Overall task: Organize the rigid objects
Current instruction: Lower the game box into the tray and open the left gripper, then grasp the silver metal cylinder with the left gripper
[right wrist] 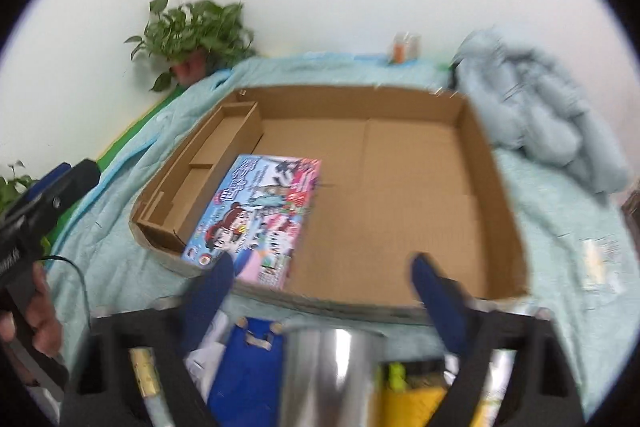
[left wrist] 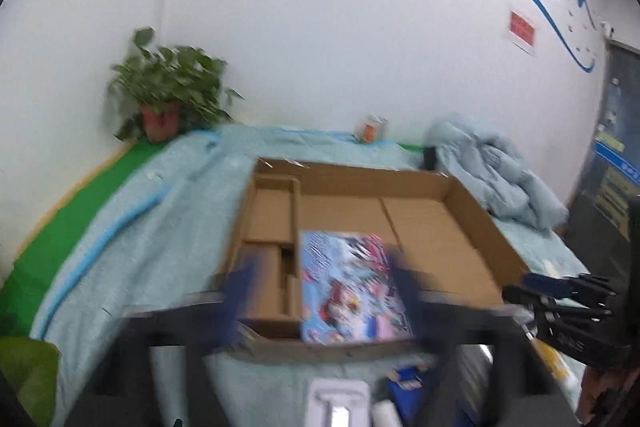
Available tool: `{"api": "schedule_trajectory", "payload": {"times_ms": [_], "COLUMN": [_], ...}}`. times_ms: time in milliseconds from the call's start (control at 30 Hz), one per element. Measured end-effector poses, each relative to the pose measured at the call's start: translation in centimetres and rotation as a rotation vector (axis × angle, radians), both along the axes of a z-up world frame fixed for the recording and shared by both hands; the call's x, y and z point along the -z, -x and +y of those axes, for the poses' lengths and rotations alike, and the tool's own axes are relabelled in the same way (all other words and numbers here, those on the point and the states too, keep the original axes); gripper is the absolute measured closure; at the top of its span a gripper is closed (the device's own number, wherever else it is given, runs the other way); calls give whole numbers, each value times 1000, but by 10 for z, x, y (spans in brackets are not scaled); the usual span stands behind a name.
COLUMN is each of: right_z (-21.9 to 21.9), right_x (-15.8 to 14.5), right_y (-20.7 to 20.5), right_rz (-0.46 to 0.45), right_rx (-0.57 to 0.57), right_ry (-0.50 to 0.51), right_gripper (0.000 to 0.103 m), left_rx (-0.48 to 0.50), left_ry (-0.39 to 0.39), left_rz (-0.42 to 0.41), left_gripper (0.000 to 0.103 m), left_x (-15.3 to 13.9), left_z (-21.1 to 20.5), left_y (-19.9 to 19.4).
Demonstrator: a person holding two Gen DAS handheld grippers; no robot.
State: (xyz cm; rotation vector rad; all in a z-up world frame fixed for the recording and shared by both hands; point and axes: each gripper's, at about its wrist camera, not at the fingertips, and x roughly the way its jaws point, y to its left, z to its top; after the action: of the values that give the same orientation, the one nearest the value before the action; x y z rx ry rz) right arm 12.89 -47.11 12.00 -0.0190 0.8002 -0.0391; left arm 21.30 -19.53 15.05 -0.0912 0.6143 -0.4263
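**Entry: organising rigid objects**

The picture box (right wrist: pixel 256 219) lies flat on the floor of the cardboard tray (right wrist: pixel 500 187). It is in the tray's big compartment, with its long side against the divider that fences off the narrow left-hand cells and one end at the tray's near wall. The rest of the big compartment is bare cardboard.

Outside the tray, just beyond its near wall, more items wait: a shiny metal can (right wrist: pixel 336 367), a blue pack (right wrist: pixel 240 375) and something yellow (right wrist: pixel 412 403). Blur hides what the last two are.

We judge the step in hand to be fetching the next piece from that pile. To do it well, we take one item only and grip it across a firm, flat pair of faces. We then set it down beside the picture box, square to the tray walls, so the open floor fills in rows. The can will roll if laid on its side, so it is better stood upright.

Tools:
- The right gripper (right wrist: pixel 324 279) has its blue fingers spread wide, with nothing between them and nothing touched. It hangs above the tray's near wall.
- The left gripper (left wrist: pixel 324 281) is partly spread and empty. From the right wrist view it sits off the tray's left side, clear of the cardboard, with a hand (right wrist: pixel 36 311) on its handle.
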Motion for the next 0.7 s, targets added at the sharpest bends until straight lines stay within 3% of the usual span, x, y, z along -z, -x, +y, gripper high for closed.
{"api": "schedule_trajectory", "payload": {"times_ms": [33,100,133,167,200,233,267,333,433,700], "right_z": [-1,-6,-8,-8,-6,-5,-4,1,1,-2], "right_x": [0,-4,-7,-10,-13,-15,-17,-20,-21,-20], "right_y": [2,8,12,20,29,35,41,50,58,90], "right_rz": [2,-3,-13,-25,-34,-46,-71,-113,-108,-109], "right_rx": [19,38,36,39,31,23,23,35,32,42], "right_ry": [32,10,-8,-10,3,9,8,13,2,-26], "right_gripper": [86,88,86,67,24,8,0,0,0,0], "left_rx": [22,24,22,15,7,-8,-17,-7,-1,-1], "left_ry": [-2,-4,-9,-19,-33,-39,-24,-27,-55,21], "left_rz": [45,46,25,7,3,-11,-56,-109,-119,-74], "left_gripper": [102,102,95,83,33,4,3,0,0,0], "left_x": [1,-2,-4,-6,-7,-9,-11,-13,-14,-18], "left_z": [-4,-7,-10,-12,-16,-18,-18,-22,-29,-21], "left_y": [2,16,27,38,46,56,67,85,106,142]}}
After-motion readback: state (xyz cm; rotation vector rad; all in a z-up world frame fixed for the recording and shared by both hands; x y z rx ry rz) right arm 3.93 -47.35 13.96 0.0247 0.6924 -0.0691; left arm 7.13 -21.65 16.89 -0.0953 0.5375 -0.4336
